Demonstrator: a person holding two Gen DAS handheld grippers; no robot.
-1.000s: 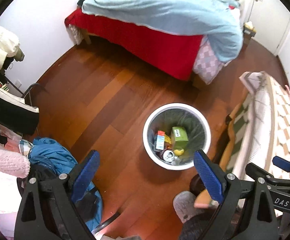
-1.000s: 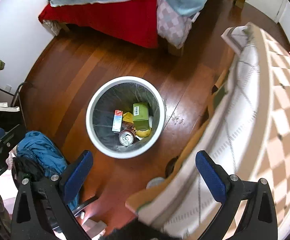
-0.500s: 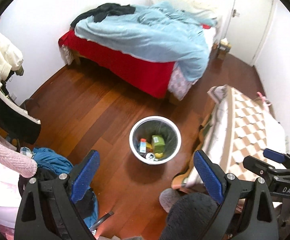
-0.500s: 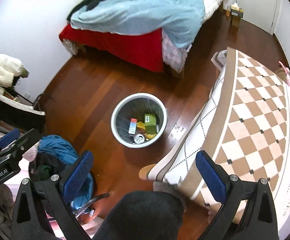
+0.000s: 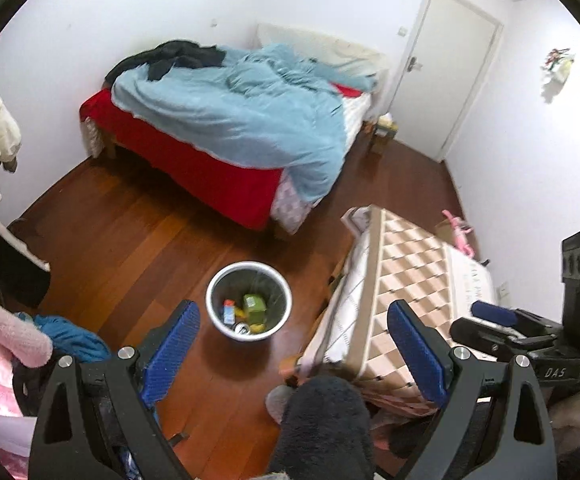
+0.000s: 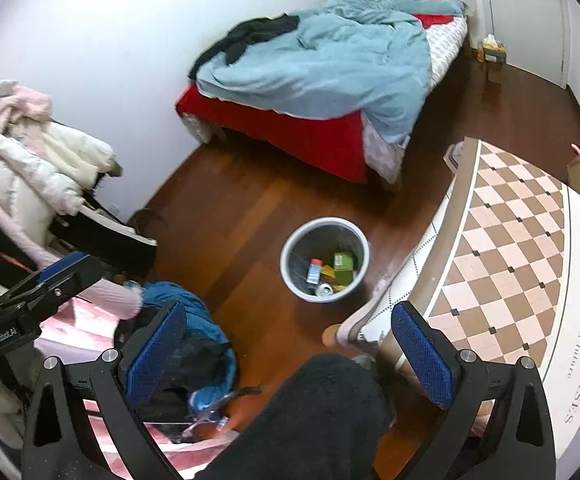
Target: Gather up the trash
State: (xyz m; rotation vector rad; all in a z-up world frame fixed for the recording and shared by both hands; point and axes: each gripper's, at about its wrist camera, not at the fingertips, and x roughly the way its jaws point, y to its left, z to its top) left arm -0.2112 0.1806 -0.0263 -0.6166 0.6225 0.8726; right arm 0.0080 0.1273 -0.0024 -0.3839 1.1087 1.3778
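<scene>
Left wrist: bin point(image 5: 249, 276) upright, can point(image 5: 243, 328) seemingly end-up.

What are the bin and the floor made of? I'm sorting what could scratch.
The trash bin looks like white plastic with a smooth rim; a thin clear liner glints inside, though painted metal is possible. The floor looks like reddish-brown wooden boards, glossy, with plank seams and soft reflections.

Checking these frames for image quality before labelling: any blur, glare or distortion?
Left wrist view: strong fisheye bending, black corner vignette, white door slightly soft. Right wrist view: same bending; round white trash bin sharp, faint sheen on reddish wooden floor, dark fuzzy garment near the lens blurred.
</scene>
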